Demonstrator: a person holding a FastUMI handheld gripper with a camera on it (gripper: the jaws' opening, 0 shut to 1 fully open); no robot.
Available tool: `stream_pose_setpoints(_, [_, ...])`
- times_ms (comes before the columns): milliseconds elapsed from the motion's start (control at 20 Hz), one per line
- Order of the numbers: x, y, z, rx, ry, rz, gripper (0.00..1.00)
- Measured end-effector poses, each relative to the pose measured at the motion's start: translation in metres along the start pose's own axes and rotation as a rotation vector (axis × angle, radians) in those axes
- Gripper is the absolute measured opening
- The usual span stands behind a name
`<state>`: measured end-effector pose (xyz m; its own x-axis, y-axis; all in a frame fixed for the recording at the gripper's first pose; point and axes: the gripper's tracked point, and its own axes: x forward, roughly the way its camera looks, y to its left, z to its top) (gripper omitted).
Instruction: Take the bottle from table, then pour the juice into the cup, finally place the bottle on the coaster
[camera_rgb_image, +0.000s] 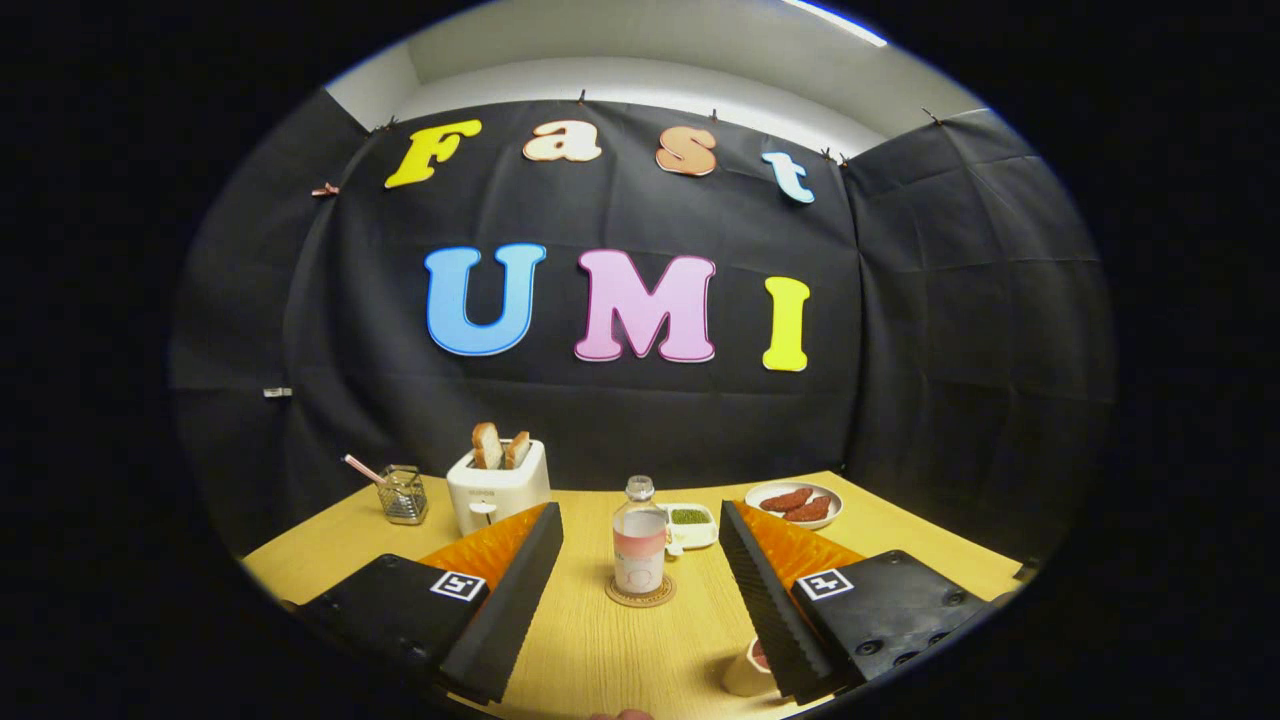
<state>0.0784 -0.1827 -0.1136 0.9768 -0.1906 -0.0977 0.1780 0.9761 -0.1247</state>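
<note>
Gripper view looked forward along 2 black ribbed fingers (520, 590), the gripper (640, 570) held above a yellow wooden tabletop (600, 650); its jaws were spread wide and held nothing; the bottle (639, 545) stood upright on the round coaster (640, 592), between the fingers and a little beyond their tips, touching neither; the cup (745, 672) sat on the tabletop close beside the right finger, partly hidden by it; beyond the bottle lay a small white dish of green stuff (689, 522); farther off stood a white toaster (497, 488) with 2 slices of bread, a glass jar (403, 494) beside it, and a plate (793, 503) with 2 reddish-brown pieces.
</note>
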Motion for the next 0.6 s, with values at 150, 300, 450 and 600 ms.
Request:
stream_pose_setpoints(150, [-0.016,-0.020,0.035,-0.003,-0.033,0.042,0.96])
stream_pose_setpoints(300, [-0.027,-0.047,0.062,0.014,-0.052,0.058,0.96])
stream_pose_setpoints(450, [-0.039,-0.065,0.067,0.008,-0.036,0.081,0.97])
stream_pose_setpoints(600, [-0.047,-0.071,0.065,0.006,-0.013,0.122,0.97])
